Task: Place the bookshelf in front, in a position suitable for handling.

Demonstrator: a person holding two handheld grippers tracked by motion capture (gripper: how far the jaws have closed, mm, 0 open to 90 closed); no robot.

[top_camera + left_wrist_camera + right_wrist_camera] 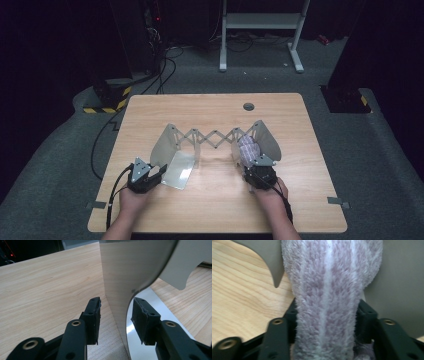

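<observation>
A metal scissor rack [215, 137] stands stretched across the wooden table [210, 210], with a curved end plate on each side. My left gripper [161, 172] [116, 315] is at the left end plate [164, 146] [125, 272]. The plate's edge stands between the jaws, and wood shows in the gap beside the left pad [94, 317]. My right gripper [255, 166] [327, 315] is at the right end plate [270, 141] [402, 290]. A fluffy purple-and-white cloth [248, 149] [327, 295] leans on that plate and is pinched narrow between the right jaws.
A shiny flat base sheet [179, 171] lies at the foot of the left plate. A round cable hole [248, 106] sits near the table's far edge. Beyond the table stand a white frame [260, 35] and loose cables [160, 70] on the grey floor.
</observation>
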